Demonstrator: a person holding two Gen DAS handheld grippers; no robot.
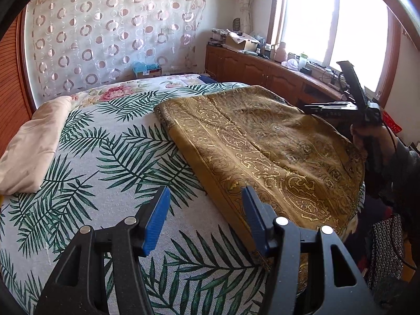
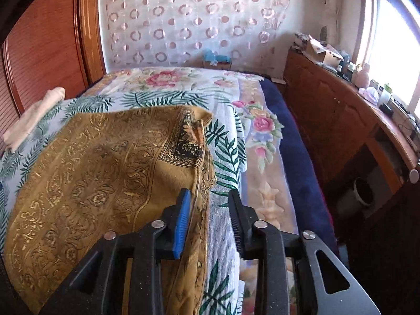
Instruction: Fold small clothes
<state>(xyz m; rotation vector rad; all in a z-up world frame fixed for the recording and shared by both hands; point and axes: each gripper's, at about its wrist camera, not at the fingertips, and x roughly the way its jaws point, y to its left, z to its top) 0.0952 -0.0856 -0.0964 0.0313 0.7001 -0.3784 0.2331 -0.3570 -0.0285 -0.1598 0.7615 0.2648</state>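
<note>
Both tongs spread, left tongs (image 1: 206, 218), right tongs (image 2: 210, 220) astride the ochre paisley cloth (image 1: 262, 141) hem; one fold laid, more judged left.

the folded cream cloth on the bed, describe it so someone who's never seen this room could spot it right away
Start at the bed with its palm-leaf cover. Along its left side, by the wooden panelling, lies the folded cream cloth. It is plain and pale, unlike the gold patterned cloth spread on the right.
</note>
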